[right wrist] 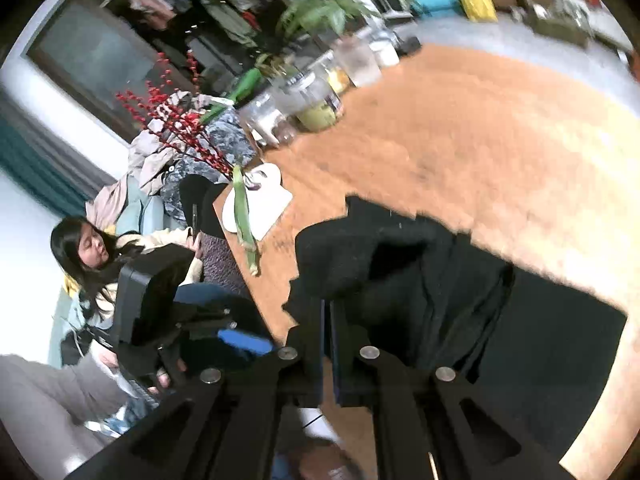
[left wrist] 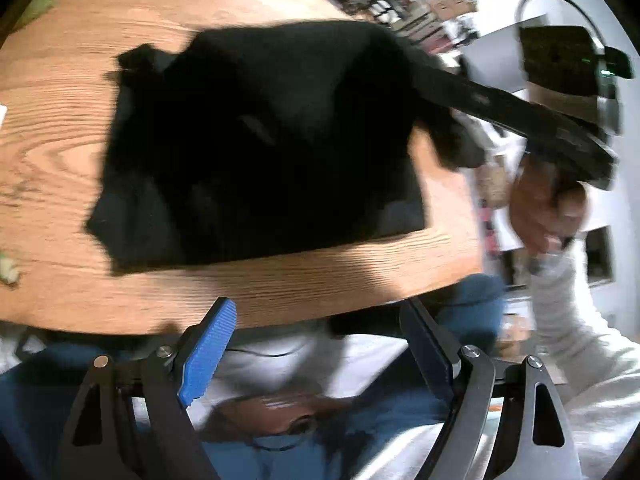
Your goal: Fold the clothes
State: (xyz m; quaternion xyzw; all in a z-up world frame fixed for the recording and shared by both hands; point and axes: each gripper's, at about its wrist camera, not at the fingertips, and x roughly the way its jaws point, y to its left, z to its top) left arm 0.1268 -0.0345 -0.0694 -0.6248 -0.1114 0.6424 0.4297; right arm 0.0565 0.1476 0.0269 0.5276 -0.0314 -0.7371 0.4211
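Left wrist view is showing the black garment (left wrist: 260, 148) lying partly folded near the near edge of the wooden table (left wrist: 60, 128), its long axis running along that edge. The left gripper (left wrist: 320, 356) is hanging off the table over the person's lap, jaws spread wide and empty. The right gripper (right wrist: 328, 344) is nearer: its 2 jaws are pinched together on the garment's right-hand fold, reaching in low from that side.
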